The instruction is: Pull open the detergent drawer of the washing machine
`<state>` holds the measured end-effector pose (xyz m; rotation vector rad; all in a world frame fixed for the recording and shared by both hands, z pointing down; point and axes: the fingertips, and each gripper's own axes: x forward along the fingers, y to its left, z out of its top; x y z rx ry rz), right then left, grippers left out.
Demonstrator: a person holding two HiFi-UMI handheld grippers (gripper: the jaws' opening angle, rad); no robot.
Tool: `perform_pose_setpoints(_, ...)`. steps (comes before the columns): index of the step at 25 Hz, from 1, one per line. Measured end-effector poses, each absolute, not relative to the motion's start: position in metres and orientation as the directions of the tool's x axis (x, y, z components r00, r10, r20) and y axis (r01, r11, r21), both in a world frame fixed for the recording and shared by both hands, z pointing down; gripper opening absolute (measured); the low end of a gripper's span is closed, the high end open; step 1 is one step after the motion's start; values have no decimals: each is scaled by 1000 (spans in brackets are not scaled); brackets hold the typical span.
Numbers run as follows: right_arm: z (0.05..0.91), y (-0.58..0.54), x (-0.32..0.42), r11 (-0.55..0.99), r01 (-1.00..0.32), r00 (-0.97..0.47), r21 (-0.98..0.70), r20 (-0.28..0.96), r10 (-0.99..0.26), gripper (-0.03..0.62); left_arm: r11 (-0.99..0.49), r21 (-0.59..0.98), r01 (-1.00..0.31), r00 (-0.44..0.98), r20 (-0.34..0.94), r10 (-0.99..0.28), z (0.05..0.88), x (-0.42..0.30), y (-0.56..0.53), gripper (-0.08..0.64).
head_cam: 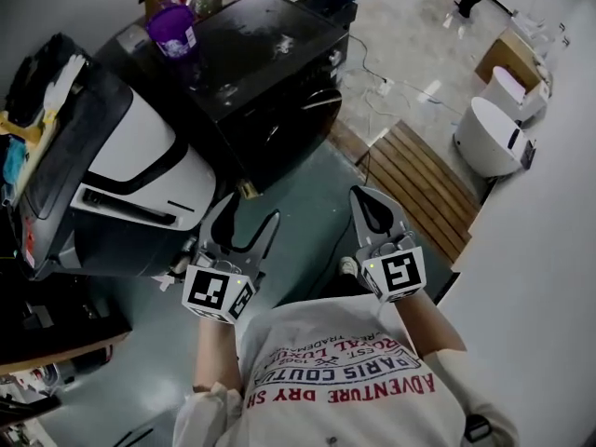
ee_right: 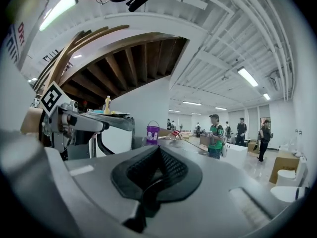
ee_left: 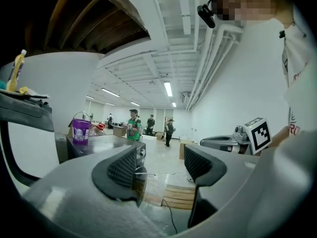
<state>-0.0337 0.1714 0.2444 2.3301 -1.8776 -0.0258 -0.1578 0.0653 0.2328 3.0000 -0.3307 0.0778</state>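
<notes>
Left gripper (head_cam: 244, 217) (ee_left: 161, 165): jaws stand wide apart, nothing between the pads. Only floor and a slatted wooden pallet (head_cam: 419, 184) (ee_left: 181, 196) show through the gap.

Right gripper (head_cam: 370, 203) (ee_right: 157, 170): jaws closed, the ribbed black pads meet, nothing clamped.

The white washing machine with black trim and a dark lid (head_cam: 140, 152) (ee_left: 29, 148) stands just left of the left jaws, near but not touching. A long dark slot (head_cam: 126, 206) runs across its white face, well left of those jaws. Whether it is the detergent drawer cannot be told.

A black box-shaped appliance with a round front door (head_cam: 270, 54) (ee_left: 106, 144) stands ahead of both pairs of jaws, apart from them. A purple plastic bucket with a wire handle (head_cam: 172, 31) (ee_left: 80, 129) (ee_right: 152, 132) sits on its top.

A yellow bottle (ee_left: 16, 71) (ee_right: 107, 104) stands upright on the dark lid, above and left of the left jaws.

Several people (ee_left: 132, 125) stand far beyond the jaws.
</notes>
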Motion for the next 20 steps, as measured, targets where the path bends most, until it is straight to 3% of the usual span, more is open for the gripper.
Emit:
perform_pose_setpoints(8, 246, 154, 66, -29, -990, 46, 141, 124, -991, 0, -913, 173, -369, 929, 67, -363, 238, -55, 66, 301)
perform_pose_setpoints(20, 274, 78, 116, 132, -984, -115, 117, 147, -982, 0, -789, 373, -487, 864, 71, -499, 277, -18, 19, 301)
